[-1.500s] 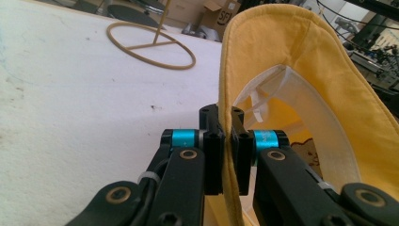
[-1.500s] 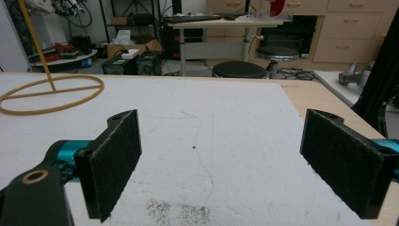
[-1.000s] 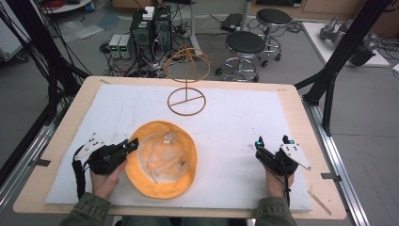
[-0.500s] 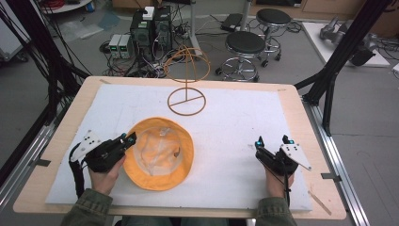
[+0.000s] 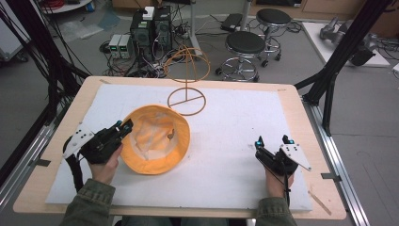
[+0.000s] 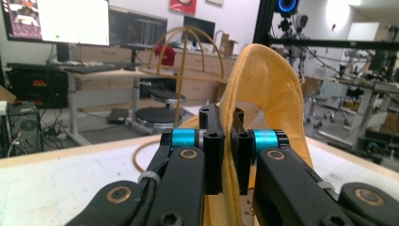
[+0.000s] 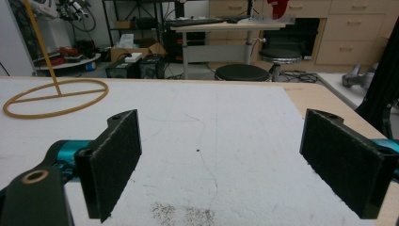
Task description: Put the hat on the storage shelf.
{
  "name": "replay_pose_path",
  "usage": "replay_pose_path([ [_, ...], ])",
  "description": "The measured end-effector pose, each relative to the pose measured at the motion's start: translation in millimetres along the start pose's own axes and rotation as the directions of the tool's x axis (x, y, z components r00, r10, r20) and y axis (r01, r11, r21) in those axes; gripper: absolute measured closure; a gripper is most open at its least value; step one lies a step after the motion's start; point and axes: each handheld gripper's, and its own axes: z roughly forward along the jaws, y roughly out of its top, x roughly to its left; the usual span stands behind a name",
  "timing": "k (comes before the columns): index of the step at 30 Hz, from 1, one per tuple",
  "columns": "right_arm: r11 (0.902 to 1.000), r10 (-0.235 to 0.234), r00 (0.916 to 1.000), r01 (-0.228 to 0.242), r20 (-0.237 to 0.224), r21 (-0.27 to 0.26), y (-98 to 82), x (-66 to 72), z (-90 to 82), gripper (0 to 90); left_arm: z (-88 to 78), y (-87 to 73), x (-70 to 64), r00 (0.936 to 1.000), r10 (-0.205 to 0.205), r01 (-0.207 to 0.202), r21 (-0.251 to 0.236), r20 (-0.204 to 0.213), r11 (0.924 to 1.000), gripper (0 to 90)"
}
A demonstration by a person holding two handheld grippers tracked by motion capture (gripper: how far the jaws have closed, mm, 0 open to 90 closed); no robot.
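White matting (image 5: 235, 141) spreads bare between left gripper (image 5: 123, 128), clamped on hat brim (image 5: 129, 123), and right gripper (image 5: 273, 142), jaws apart.

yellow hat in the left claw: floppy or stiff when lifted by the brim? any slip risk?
Probably floppy: the yellow hat is thin cloth, and its brim folds where the left claw pinches it. Likely light for its size, since one edge grip tilts it up off the white mat. Slip looks unlikely: the jaws are shut on fabric, though the crown may sag or swing.
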Motion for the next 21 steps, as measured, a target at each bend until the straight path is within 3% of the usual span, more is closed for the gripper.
replay_pose_path([
  [11,0.9999,0.002,1.0,-0.002,0.004,-0.011,0.6,-0.3,-0.9,12.1,6.9,27.7,6.0,0.9969,0.046,-0.05,-0.07,-0.063,0.9963,86.9],
  [21,0.9998,0.003,0.9999,-0.002,0.016,-0.021,1.2,-0.7,-2.1,12.2,12.3,53.7,17.5,0.9889,0.088,-0.101,-0.104,-0.12,0.9894,86.9],
])
